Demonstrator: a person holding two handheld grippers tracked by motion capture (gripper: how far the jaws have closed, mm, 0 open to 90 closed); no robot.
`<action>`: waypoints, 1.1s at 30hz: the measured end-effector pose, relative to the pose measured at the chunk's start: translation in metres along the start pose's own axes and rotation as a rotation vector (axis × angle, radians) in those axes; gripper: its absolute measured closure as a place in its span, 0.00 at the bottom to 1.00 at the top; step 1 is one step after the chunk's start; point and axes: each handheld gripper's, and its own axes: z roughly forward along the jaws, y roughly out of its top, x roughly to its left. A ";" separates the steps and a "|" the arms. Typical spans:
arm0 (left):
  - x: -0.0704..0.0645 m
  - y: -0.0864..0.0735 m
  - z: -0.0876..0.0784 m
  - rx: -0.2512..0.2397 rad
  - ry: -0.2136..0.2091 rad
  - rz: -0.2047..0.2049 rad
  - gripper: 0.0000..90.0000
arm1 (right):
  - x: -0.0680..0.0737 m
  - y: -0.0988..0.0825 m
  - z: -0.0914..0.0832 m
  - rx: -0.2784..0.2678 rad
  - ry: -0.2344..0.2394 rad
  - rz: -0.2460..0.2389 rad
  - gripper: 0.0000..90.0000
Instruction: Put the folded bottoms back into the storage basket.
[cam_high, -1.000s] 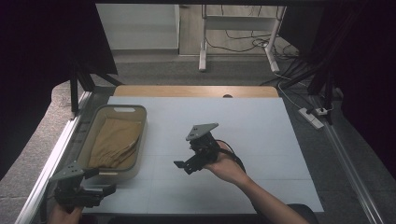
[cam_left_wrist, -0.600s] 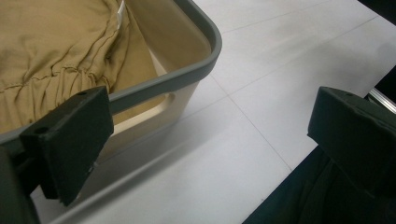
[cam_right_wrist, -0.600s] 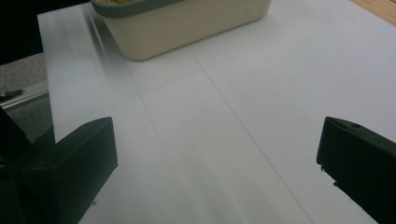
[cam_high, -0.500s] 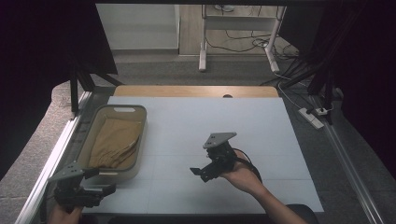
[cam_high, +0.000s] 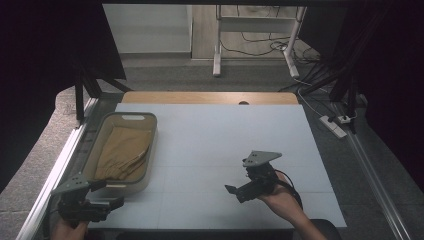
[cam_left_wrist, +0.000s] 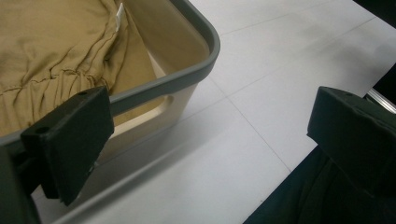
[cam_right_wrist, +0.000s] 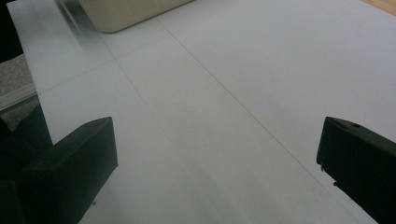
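Note:
A beige bin (cam_high: 152, 132) with a grey rim stands at the left of the white table (cam_high: 225, 130). A tan cloth (cam_high: 122, 150) lies crumpled inside it. My left gripper (cam_high: 112, 202) hovers at the table's near left corner, just in front of the bin, open and empty. In the left gripper view its jaws (cam_left_wrist: 210, 126) stand wide apart, framing the bin's near corner (cam_left_wrist: 205, 56) and the cloth (cam_left_wrist: 51, 56). My right gripper (cam_high: 235, 192) is held over the near right part of the table, pointing left, open and empty (cam_right_wrist: 219, 154). The bin's corner (cam_right_wrist: 126, 11) lies far ahead of it.
A wooden strip (cam_high: 210, 97) runs along the table's far edge. A metal rail (cam_high: 60, 165) borders the left side. On the floor to the right lies a power strip (cam_high: 334, 125) with cables. A white desk frame (cam_high: 217, 55) stands behind the table.
My right gripper has moved to the right and back toward the near edge, still open. The left gripper, bin and cloth have stayed put.

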 end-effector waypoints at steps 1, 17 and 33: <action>0.000 0.000 0.000 0.000 0.000 -0.001 0.02 | -0.001 -0.003 -0.003 0.000 -0.014 0.004 0.00; 0.000 0.000 0.000 -0.001 -0.001 -0.006 0.02 | -0.022 -0.053 -0.049 0.009 -0.153 0.107 0.00; 0.002 0.002 0.001 -0.001 -0.004 -0.014 0.02 | -0.032 -0.084 -0.090 -0.037 -0.240 0.222 0.00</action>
